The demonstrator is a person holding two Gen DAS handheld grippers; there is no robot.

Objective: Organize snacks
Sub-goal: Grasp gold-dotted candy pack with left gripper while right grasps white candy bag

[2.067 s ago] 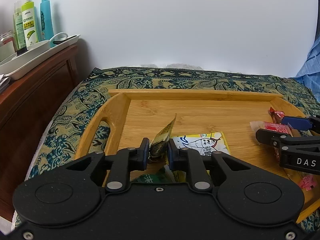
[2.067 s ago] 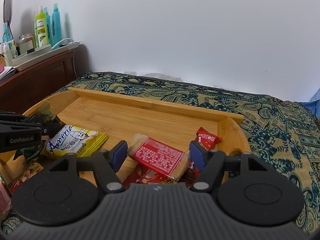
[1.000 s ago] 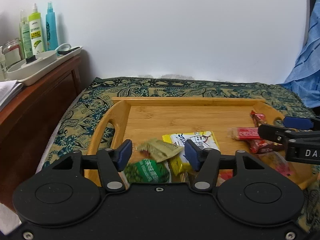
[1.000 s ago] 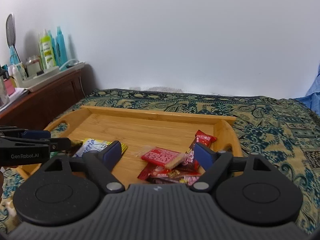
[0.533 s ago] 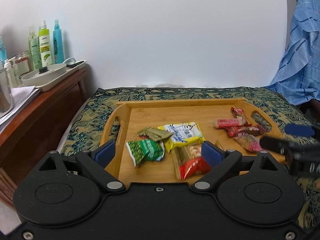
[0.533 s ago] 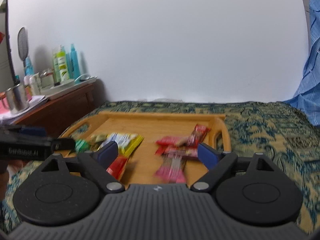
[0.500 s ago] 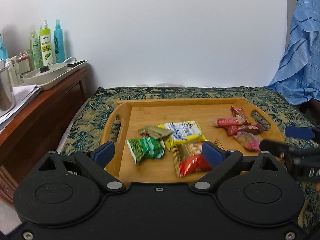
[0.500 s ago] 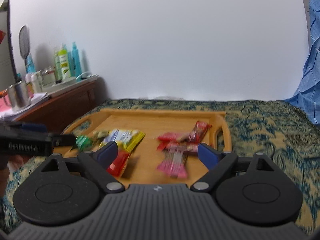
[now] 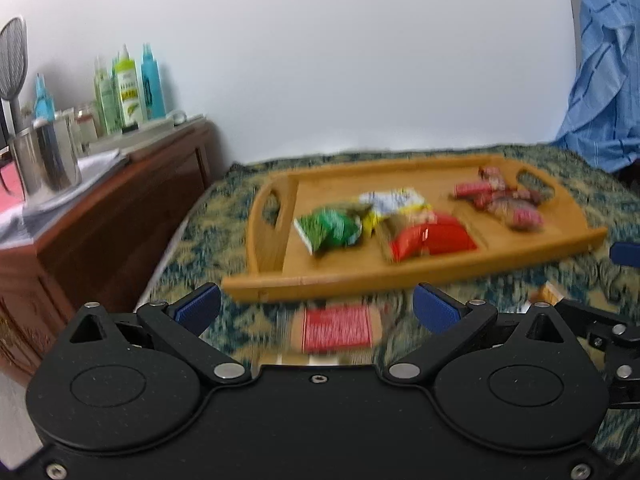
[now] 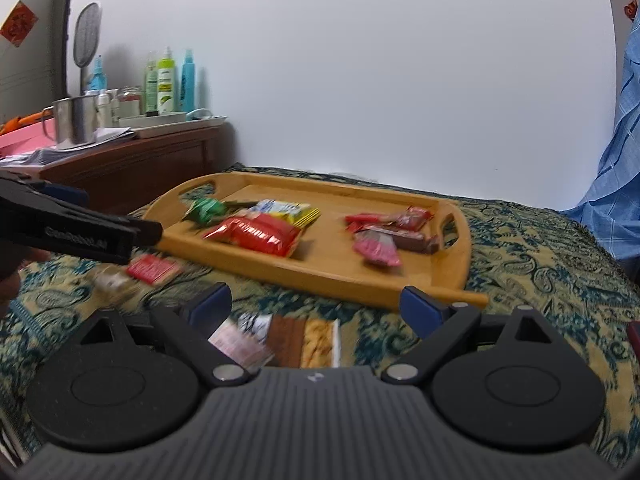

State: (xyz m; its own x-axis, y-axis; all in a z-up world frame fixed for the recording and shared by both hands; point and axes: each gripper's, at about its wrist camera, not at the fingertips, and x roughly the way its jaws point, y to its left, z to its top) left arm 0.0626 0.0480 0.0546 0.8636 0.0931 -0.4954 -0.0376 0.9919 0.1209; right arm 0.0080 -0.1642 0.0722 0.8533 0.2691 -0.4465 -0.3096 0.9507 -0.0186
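Note:
A wooden tray lies on the patterned cloth and holds a green pack, a red pack, a yellow-white pack and several red and pink bars. My left gripper hovers in front of the tray, its jaws opening, nothing pressed. A red wafer packet lies on the cloth below the gap. My right gripper is also short of the tray, jaws opening and empty. A brown-yellow packet and a pink-white packet lie beneath it.
A dark wooden sideboard stands at the left with spray bottles and a steel mug. Blue fabric hangs at the right. The white wall is behind the tray. The red wafer packet lies left of the right gripper.
Both grippers drew back from the tray to the cloth in front of it, and their jaws widened. The left one let go of the olive packet. Loose packets on the cloth came into view.

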